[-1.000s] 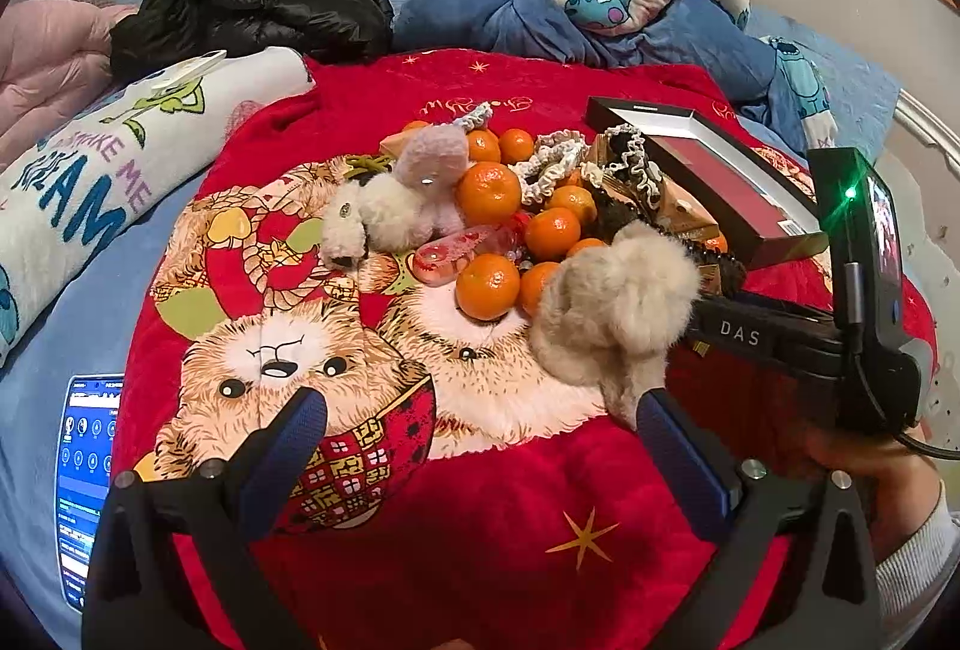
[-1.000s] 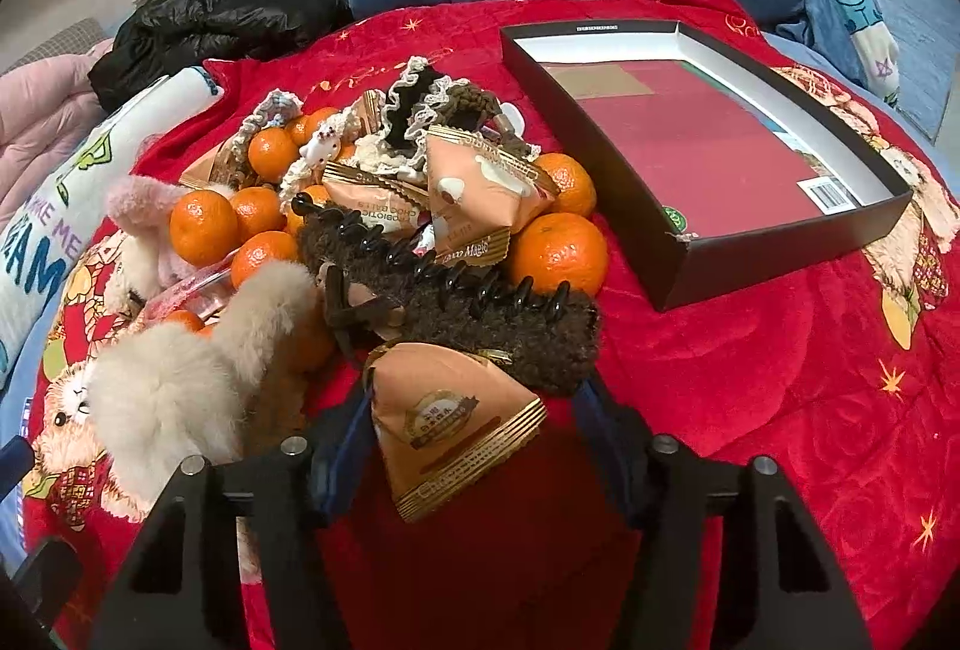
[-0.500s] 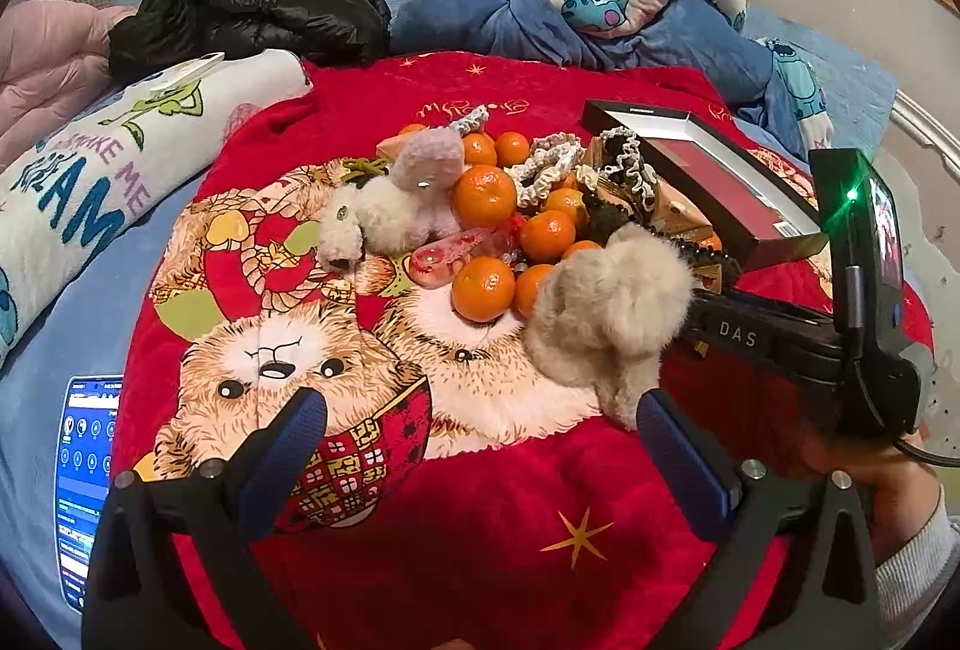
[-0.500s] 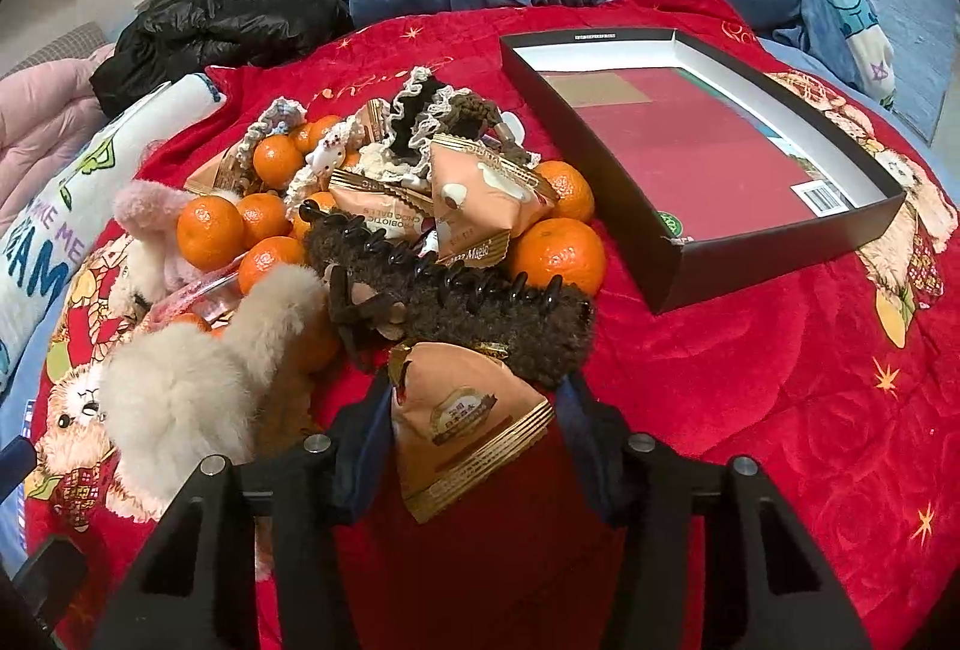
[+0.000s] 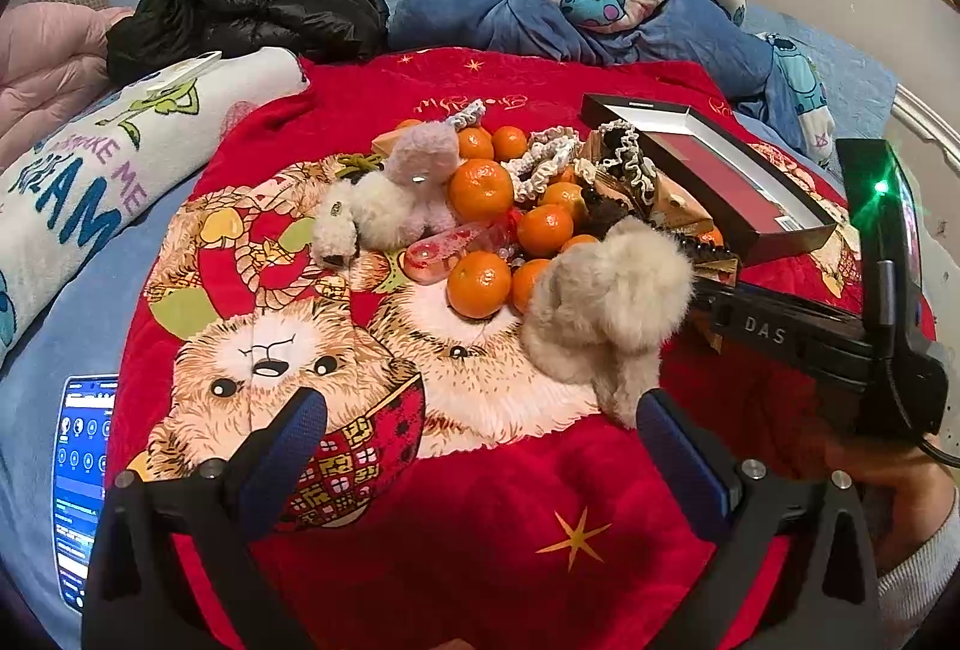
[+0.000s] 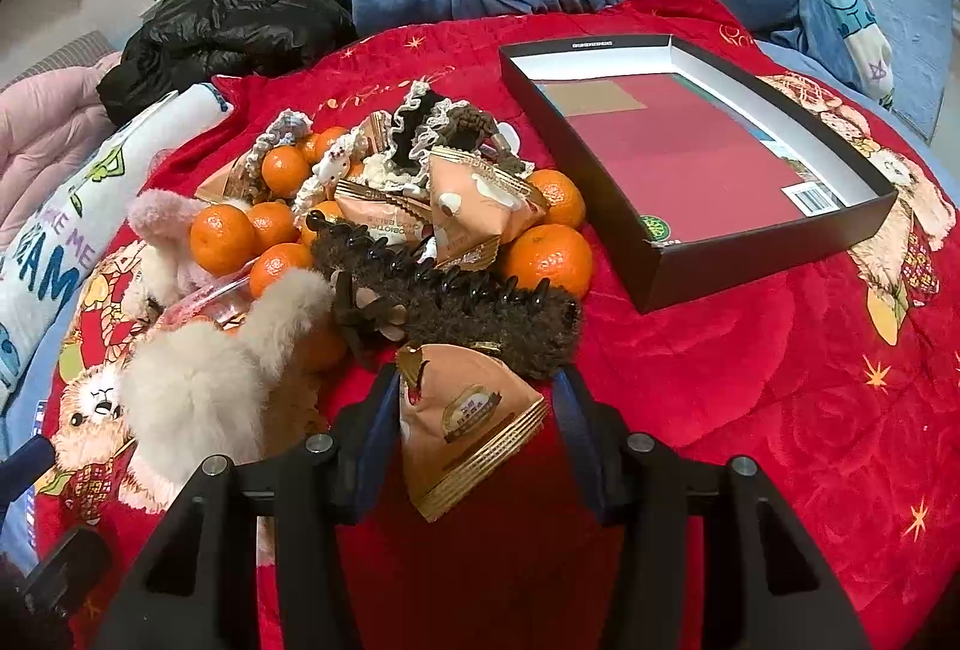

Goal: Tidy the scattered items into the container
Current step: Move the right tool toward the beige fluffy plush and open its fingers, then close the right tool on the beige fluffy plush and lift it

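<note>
- Bedroom scene: work surface was a red blanket [image 6: 750,380] with a bear print, spread on a bed; blue bedding and a black jacket [image 6: 234,26] lay behind it.
- The mess sat in one pile mid-blanket: oranges [image 6: 549,257], peach snack packets, a brown hair claw [image 6: 456,308], lace scrunchies and fluffy beige and pink pieces.
- The target, a shallow black box [image 6: 768,254], lay open and empty just beside the pile, on its right in the right wrist view.
- Right gripper [image 6: 474,431] had closed on a snack packet [image 6: 468,422] at the near edge of the pile; the blue fingers [image 6: 375,428] pressed both of its sides. The packet still touched the hair claw behind it.
- Left gripper [image 5: 480,446] hung spread wide over bare blanket, nothing between its fingers, near the beige fluffy piece [image 5: 606,302].
- Step: first pick, grasp made, not yet lifted, by my read.
- Next move calls for a clean lift clear of the hair claw, then a carry right over the box's near wall, and a release inside.
- Risk: a crinkly packet may slip or drag the claw along.
- Versus a second ago: the right jaws narrowed from loosely bracketing the packet to clamping it. Pile, box and left gripper unchanged.
</note>
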{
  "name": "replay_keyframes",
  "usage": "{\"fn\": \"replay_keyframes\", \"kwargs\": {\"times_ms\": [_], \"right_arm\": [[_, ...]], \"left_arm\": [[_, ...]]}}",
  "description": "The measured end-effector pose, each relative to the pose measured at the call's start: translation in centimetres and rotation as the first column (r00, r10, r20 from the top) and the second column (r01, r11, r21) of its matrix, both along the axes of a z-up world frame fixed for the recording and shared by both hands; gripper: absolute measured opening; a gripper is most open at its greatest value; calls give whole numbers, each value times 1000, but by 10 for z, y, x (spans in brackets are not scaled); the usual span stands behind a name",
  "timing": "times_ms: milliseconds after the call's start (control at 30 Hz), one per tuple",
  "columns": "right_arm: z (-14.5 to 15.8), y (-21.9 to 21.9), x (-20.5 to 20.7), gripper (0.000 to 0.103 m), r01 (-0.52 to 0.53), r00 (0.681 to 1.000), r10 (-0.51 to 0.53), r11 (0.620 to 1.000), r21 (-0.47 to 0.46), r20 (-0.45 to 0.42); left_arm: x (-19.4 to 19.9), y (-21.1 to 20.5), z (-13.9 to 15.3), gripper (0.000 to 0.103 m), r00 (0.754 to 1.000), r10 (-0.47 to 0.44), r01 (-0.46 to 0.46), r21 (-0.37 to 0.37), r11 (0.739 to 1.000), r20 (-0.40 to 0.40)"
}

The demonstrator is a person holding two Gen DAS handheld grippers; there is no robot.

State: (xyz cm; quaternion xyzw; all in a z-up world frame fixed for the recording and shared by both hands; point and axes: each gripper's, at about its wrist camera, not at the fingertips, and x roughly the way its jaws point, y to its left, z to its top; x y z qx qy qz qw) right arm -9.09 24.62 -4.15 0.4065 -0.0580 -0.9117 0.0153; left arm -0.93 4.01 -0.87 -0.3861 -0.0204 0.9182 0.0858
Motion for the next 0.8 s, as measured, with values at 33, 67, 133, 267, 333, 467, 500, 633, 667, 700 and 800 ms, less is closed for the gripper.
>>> {"fn": "replay_keyframes", "kwargs": {"times_ms": [33, 67, 133, 267, 333, 467, 500, 633, 667, 700, 800], "right_arm": [[0, 1, 1, 49, -1, 1000, 1, 1000, -1, -2], [1, 2, 2, 49, -2, 1000, 2, 1000, -3, -4], [2, 4, 3, 49, -3, 1000, 3, 1000, -7, -8], [6, 13, 8, 49, 2, 1000, -3, 1000, -23, -17], [8, 18, 11, 49, 3, 1000, -4, 999, -40, -24], [12, 26, 17, 49, 3, 999, -6, 997, -72, -38], [13, 29, 18, 49, 2, 999, -5, 997, -83, -39], [18, 38, 25, 49, 0, 998, -6, 993, -116, -56], [20, 40, 28, 49, 0, 998, -7, 993, -118, -64], [21, 42, 28, 49, 0, 998, -8, 993, -121, -68], [24, 51, 32, 49, 2, 997, -13, 991, -135, -79]], "left_arm": [[-1, 1, -1, 103, 1000, 2, -2, -2, 1000, 4], [-2, 2, -2, 103, 1000, 4, -4, -5, 1000, 6], [-4, 5, -4, 103, 1000, 3, -3, -11, 1000, 10], [-5, 11, -4, 103, 1000, -5, 5, -9, 1000, 5], [-5, 15, -3, 103, 1000, -10, 10, -11, 1000, -5], [-9, 21, -3, 103, 1000, -14, 14, -8, 1000, -6], [-11, 23, -3, 103, 1000, -17, 17, -7, 1000, -7], [-16, 36, -3, 103, 999, -32, 31, -28, 999, -16], [-17, 39, -4, 103, 999, -36, 35, -37, 999, -19], [-19, 43, -4, 103, 999, -39, 38, -43, 998, -21], [-25, 53, -7, 103, 998, -54, 53, -53, 997, -16]]}}
